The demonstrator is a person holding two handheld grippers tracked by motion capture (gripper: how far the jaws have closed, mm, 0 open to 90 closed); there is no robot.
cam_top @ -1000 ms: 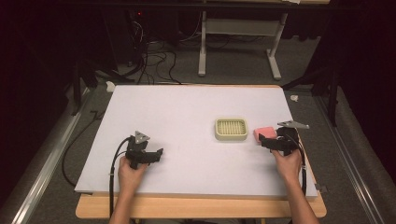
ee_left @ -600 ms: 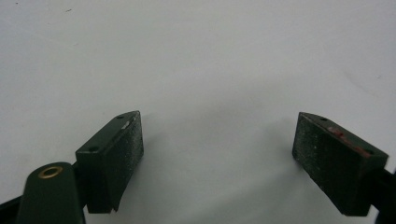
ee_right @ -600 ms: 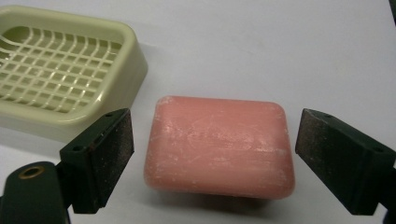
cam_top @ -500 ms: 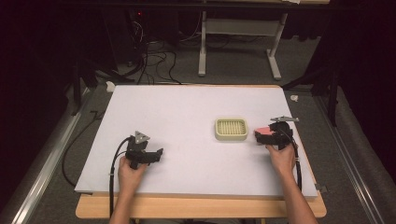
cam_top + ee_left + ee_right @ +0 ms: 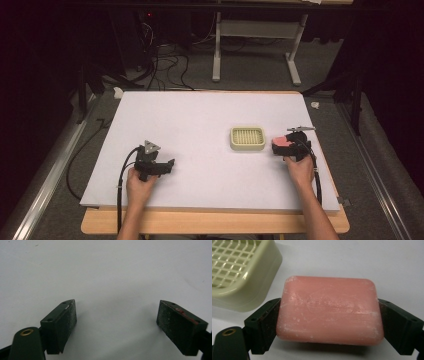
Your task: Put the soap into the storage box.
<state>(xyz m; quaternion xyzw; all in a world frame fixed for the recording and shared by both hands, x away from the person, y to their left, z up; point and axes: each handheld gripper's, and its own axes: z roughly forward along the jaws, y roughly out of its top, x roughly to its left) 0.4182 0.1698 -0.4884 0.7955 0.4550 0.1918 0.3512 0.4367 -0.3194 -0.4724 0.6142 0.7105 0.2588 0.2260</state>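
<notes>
1. Between the two black jaws of the right gripper sits a pink rectangular bar of soap, pinched at its short ends, its face scuffed with pale flecks.
2. Just beside the soap, at its left in the high view, lies a cream plastic soap dish with a grid floor on the white tabletop sheet.
3. Well away from the dish toward the near left of the table, the left gripper holds its jaws spread wide over bare white surface.
4. Beyond the sheet, the wooden table edge shows; past the table's far side, cables and grey desk legs stand on a dark floor.
</notes>
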